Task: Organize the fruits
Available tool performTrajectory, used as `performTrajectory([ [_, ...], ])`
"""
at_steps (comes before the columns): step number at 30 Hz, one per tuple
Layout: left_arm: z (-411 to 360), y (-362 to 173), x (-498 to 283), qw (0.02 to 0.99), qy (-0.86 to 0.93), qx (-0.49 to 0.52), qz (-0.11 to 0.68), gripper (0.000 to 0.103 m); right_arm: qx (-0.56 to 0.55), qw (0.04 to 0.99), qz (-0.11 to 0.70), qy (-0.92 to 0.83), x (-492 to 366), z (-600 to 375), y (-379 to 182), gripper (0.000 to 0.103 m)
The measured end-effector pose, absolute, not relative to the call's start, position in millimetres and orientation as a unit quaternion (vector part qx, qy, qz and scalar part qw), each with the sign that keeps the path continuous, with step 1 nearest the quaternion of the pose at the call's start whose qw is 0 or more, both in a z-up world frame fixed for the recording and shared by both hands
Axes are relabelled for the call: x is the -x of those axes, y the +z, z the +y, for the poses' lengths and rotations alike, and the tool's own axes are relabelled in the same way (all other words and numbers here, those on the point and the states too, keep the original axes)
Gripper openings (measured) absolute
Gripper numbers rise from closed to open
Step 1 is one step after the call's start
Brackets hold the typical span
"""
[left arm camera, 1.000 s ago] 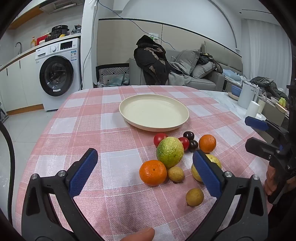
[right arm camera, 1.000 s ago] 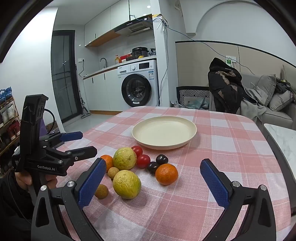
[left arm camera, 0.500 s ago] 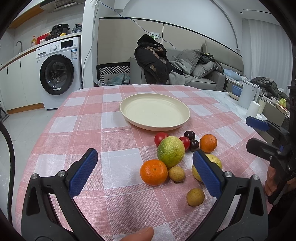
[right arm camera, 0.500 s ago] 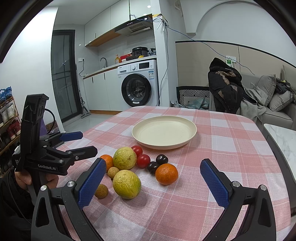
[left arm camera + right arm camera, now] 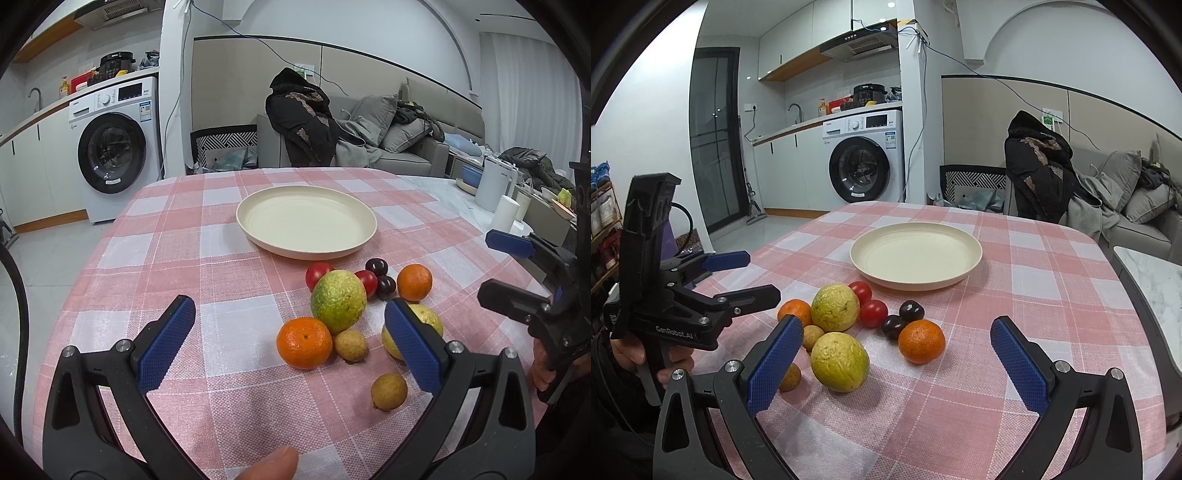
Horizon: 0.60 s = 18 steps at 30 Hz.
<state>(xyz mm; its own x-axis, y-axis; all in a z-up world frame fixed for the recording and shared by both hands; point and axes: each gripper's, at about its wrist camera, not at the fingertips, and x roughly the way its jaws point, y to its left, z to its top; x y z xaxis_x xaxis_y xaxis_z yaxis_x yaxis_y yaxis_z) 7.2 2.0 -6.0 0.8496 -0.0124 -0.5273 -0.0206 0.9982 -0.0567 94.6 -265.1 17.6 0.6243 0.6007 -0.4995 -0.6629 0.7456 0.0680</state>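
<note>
A cream plate (image 5: 306, 225) (image 5: 916, 254) sits bare in the middle of the pink checked tablecloth. In front of it lies a cluster of fruit: two oranges (image 5: 304, 342) (image 5: 921, 341), two yellow-green fruits (image 5: 339, 301) (image 5: 840, 362), two tomatoes (image 5: 873, 313), two dark plums (image 5: 911, 311) and small brown fruits (image 5: 389, 391). My left gripper (image 5: 289, 302) (image 5: 762, 276) is open, low over the cloth just short of the near orange. My right gripper (image 5: 897, 323) (image 5: 484, 264) is open too, short of the cluster, holding nothing.
The table edge runs close on the right, by a marble counter (image 5: 461, 206) with a white kettle (image 5: 493, 188). A washing machine (image 5: 110, 147) and a sofa with a dark coat (image 5: 303, 122) stand beyond. A hand (image 5: 639, 354) holds the left gripper.
</note>
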Motion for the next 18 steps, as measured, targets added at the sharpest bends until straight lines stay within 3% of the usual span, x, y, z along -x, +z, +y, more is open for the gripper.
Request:
performTrajectory([
  [12,9.8,-5.4,-12.9,0.953,0.016,0.019,0.303,0.102,0.034,0.877,0.354,0.324,-121.6,-268.4,4.6,0.103],
  [18,13.6,-12.4,-23.4,0.941,0.007,0.019,0.338,0.102,0.089,0.859,0.366,0.347,-115.3,-252.8,-1.7,0.103],
])
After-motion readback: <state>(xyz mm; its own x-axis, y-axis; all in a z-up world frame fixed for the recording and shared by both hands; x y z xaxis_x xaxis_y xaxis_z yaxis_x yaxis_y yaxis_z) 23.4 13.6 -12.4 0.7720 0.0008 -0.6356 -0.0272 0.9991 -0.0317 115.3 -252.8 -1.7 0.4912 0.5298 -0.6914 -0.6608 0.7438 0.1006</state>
